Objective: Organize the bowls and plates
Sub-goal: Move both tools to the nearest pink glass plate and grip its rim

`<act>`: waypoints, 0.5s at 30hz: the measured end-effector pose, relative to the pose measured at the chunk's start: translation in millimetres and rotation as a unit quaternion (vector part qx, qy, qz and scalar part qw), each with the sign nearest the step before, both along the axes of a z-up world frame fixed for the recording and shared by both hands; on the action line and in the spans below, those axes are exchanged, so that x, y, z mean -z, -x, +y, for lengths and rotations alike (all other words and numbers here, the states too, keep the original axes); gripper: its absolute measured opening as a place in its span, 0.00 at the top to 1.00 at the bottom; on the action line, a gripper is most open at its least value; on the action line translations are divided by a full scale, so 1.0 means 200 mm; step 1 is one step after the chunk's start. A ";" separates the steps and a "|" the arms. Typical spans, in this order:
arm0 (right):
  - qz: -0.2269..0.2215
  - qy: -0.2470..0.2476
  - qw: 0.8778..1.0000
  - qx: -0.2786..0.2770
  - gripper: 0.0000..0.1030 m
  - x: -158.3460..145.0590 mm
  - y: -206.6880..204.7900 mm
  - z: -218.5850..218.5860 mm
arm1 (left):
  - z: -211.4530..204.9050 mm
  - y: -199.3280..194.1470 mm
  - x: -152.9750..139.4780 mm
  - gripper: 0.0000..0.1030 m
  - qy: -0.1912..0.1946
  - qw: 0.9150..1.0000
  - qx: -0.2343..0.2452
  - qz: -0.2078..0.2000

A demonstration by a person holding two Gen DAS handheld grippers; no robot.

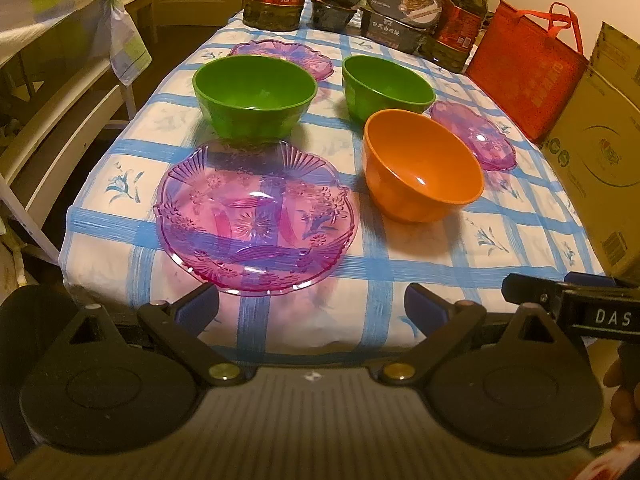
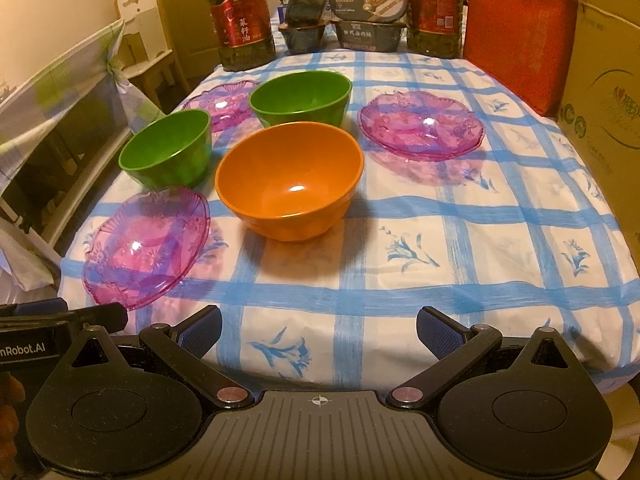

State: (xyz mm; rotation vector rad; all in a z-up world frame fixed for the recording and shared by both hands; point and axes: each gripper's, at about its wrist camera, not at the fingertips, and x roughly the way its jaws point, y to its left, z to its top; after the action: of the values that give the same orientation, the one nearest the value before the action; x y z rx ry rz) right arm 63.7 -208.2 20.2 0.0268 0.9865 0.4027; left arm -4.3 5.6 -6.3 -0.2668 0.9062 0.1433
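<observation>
Fingers (image 1: 200, 306) of both grippers stand apart and empty; we judge the nearest pink plate (image 1: 256, 216) light, rigid, slippery, best pinched at its scalloped rim.

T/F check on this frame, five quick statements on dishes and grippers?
1. Three bowls stand on the table: two green bowls and one orange bowl. True.
2. The orange bowl is nested in a green one. False: it stands alone on the cloth.
3. Three pink plates lie apart, not stacked. True.
4. The left gripper is shut on a plate. False: open, holding nothing.
5. The right gripper holds the orange bowl. False: open and empty, short of it.
</observation>
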 end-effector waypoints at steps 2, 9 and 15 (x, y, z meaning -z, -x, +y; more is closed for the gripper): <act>0.003 -0.006 1.000 0.001 0.00 0.00 -0.01 0.00 | 0.01 0.00 -0.01 0.05 0.002 1.000 -0.003 0.000; 0.007 -0.021 1.000 -0.002 0.01 0.00 -0.04 0.04 | 0.06 -0.02 -0.03 0.05 0.015 1.000 -0.013 -0.007; 0.007 -0.036 0.999 -0.005 0.01 0.02 -0.08 0.10 | 0.16 -0.04 -0.03 0.05 0.020 0.999 -0.024 -0.014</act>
State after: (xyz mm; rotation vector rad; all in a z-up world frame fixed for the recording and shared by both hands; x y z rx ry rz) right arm 78.7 -188.6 17.2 0.0893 0.9860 0.4482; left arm 4.2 38.3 0.5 -0.3270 0.8764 0.1669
